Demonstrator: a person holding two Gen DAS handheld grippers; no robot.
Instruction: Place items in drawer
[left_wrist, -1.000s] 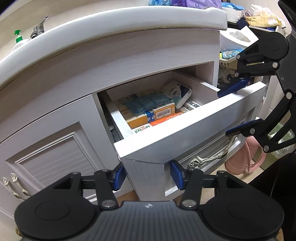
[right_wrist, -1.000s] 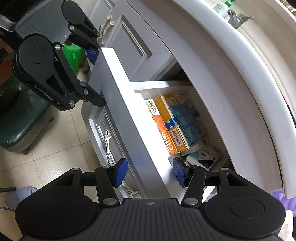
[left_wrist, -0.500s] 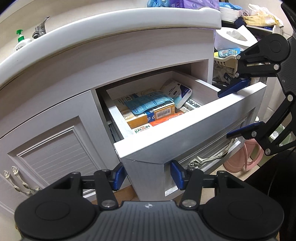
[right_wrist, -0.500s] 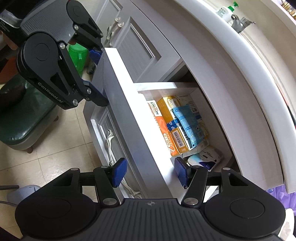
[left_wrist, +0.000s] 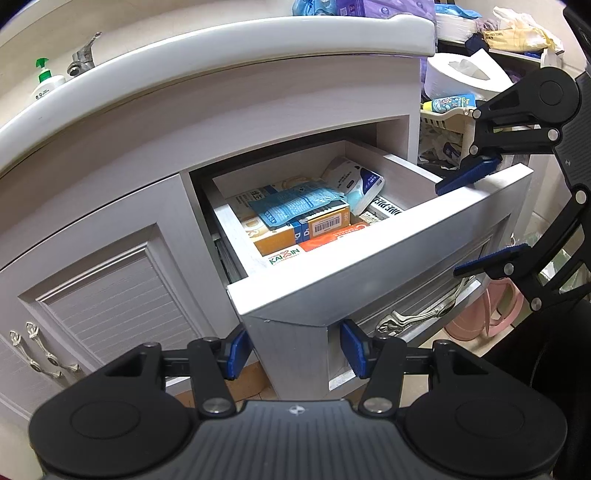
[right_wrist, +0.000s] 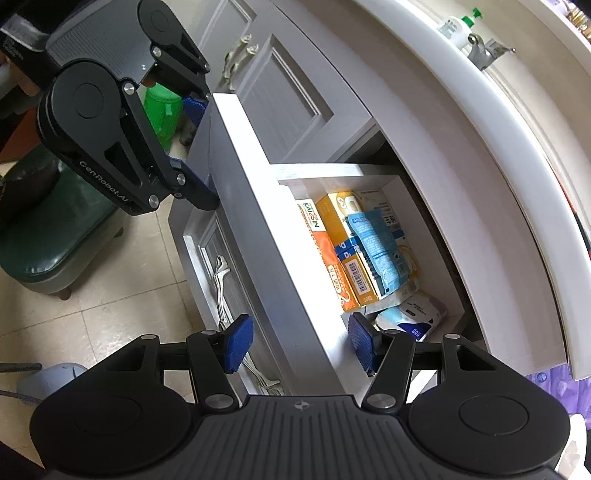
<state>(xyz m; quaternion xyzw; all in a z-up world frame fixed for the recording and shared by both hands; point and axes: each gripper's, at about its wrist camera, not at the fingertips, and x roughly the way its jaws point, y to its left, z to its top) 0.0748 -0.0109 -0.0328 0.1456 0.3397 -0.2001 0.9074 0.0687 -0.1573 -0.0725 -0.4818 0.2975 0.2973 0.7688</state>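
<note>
White wood drawer (left_wrist: 369, 266) is pulled partway out of the grey-white vanity, under the curved white desk (left_wrist: 184, 48). Inside, packed flat: orange-and-white "KAIXIN" carton (left_wrist: 284, 256) against the front panel, and a yellow-orange box w/ barcode (left_wrist: 325, 223) next to it. A light-blue foil sachet (left_wrist: 295, 205) lies on top of the boxes. A white-and-blue soft pack (left_wrist: 354, 177) sits in the far right corner, tilted up vs. the side wall. Left gripper (left_wrist: 291, 350) straddles the drawer's left front corner. Its jaws are narrow, w/ blue pads just beside the wood on both sides; can't tell if they press. Right gripper (right_wrist: 301, 345) straddles the front panel at the right end. One pad is inside the drawer by the rim, the other over the outer face. Jaws are medium-wide and the grip can't be told there either. Neither gripper carries an item. Below the panel is a silver ornate handle (left_wrist: 417, 317) on the lower front. Louvred grey cabinet door (left_wrist: 110, 295) stands shut to the left. On the desk are a white pump bottle w/ green top (left_wrist: 44, 81) and a chrome tap (left_wrist: 83, 55). Dark green padded stool (right_wrist: 48, 240) stands on the tiled floor.
</note>
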